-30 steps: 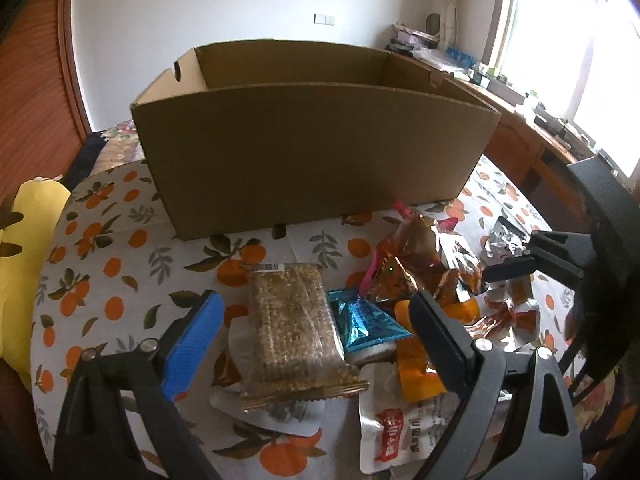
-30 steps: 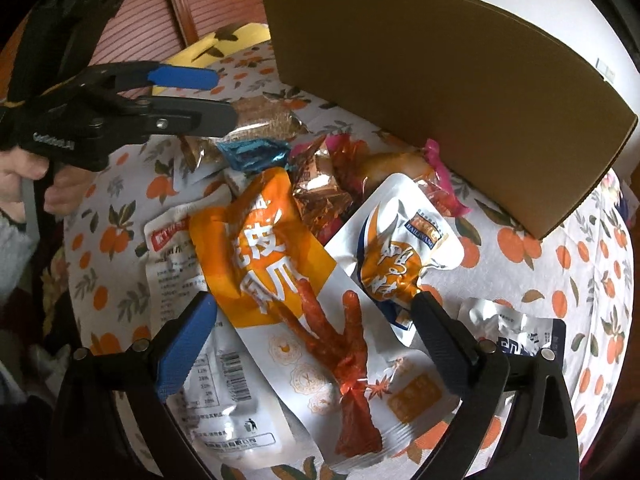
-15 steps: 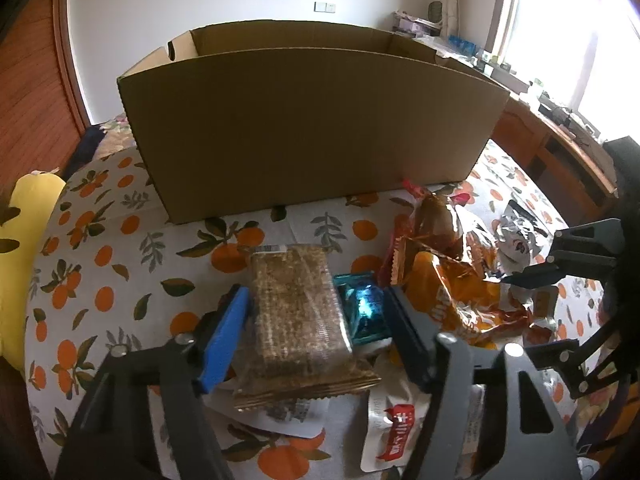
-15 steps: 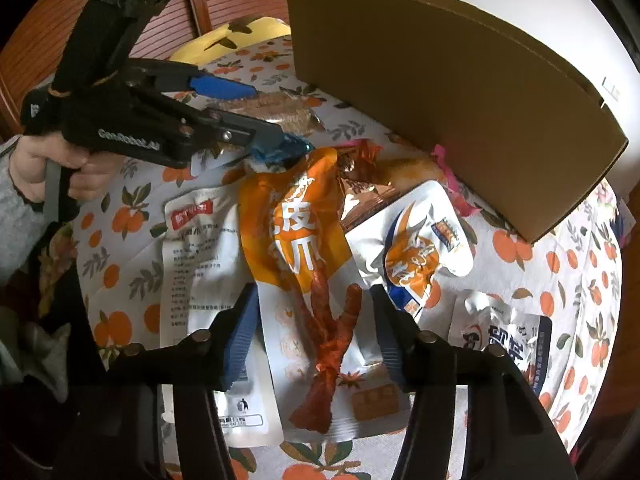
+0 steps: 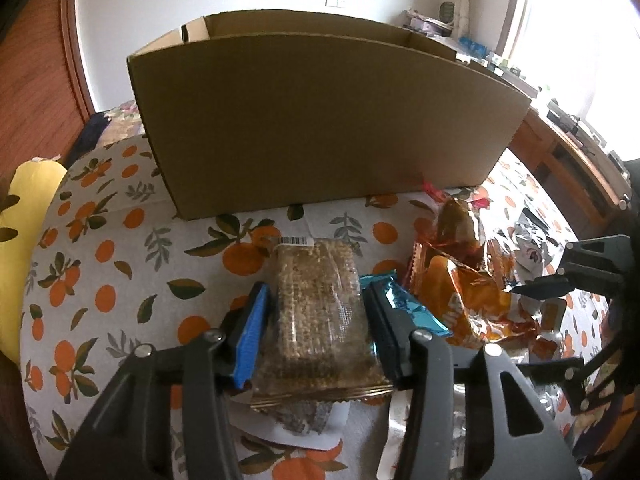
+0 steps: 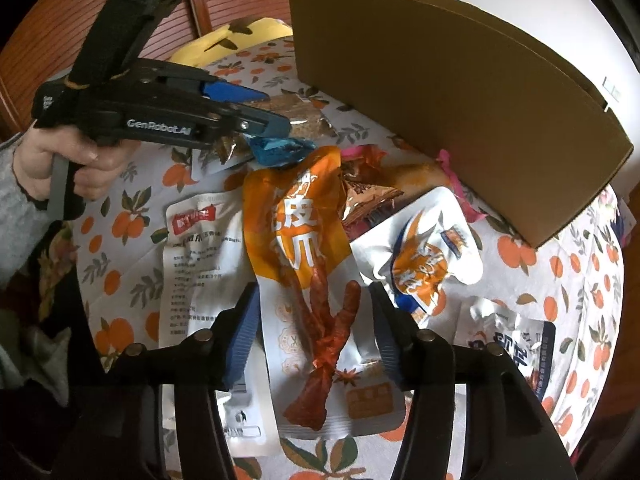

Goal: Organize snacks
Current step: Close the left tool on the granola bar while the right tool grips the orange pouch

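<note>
My left gripper [image 5: 316, 320] is shut on a clear-wrapped brown grain bar [image 5: 320, 312], its jaws pressing both long sides; it also shows in the right wrist view [image 6: 256, 120]. My right gripper [image 6: 314, 320] is shut on an orange and white chicken-feet snack pack [image 6: 304, 264], which bends up between the jaws. An open cardboard box [image 5: 320, 120] stands behind the snacks on the orange-print tablecloth [image 5: 100, 264]. A blue foil bar [image 5: 408, 308] lies right of the grain bar.
Loose packs lie around: a white pouch with a red label [image 6: 200, 256], a white and orange pouch [image 6: 432, 256], gold foil packs [image 5: 460, 240], a silver pack [image 6: 520, 340]. A yellow cushion [image 5: 24, 208] sits at the table's left edge. A wooden desk [image 5: 568, 152] stands right.
Both grippers have closed from wide open: the left onto the grain bar, the right onto the orange pack, which has lifted and folded. The left gripper moved in closer.
</note>
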The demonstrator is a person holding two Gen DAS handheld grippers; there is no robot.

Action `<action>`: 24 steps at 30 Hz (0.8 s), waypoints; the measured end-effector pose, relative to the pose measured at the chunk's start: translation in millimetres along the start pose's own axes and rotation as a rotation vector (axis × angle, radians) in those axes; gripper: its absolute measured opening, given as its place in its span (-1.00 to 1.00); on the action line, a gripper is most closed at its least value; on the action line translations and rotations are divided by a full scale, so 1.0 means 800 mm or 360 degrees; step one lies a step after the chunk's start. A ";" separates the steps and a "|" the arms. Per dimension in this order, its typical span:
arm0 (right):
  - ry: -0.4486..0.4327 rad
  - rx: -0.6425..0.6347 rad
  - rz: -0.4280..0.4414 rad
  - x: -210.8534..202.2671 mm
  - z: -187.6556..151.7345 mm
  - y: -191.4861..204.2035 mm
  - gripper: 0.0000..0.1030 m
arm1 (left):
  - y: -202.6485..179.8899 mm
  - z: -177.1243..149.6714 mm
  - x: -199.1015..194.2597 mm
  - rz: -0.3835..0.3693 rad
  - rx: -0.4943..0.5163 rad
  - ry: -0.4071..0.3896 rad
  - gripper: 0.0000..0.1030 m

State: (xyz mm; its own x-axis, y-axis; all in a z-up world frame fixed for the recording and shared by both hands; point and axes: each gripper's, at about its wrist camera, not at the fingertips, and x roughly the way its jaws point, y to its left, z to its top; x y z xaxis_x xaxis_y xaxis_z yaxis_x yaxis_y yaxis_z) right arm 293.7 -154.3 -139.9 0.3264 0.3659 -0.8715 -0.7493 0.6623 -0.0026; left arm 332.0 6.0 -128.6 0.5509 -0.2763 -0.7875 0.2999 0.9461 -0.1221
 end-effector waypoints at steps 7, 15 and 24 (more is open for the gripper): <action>0.0006 -0.0001 -0.0003 0.012 0.003 0.002 0.10 | -0.008 -0.004 -0.001 0.0041 0.0049 -0.0034 -0.21; -0.0042 0.0041 -0.0034 -0.004 -0.004 -0.002 -0.09 | -0.008 -0.015 -0.021 0.0022 0.0025 -0.0084 -0.22; -0.0132 0.0110 -0.0060 -0.046 -0.005 -0.004 -0.09 | -0.014 -0.013 -0.059 0.0002 0.0018 -0.0171 -0.22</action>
State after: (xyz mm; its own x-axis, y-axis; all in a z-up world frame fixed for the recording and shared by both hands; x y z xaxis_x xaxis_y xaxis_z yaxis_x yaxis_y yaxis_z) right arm 281.3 -172.5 -109.8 0.4026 0.3909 -0.8277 -0.6948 0.7192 0.0017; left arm 294.0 10.0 -96.2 0.6313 -0.2919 -0.7185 0.3073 0.9448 -0.1139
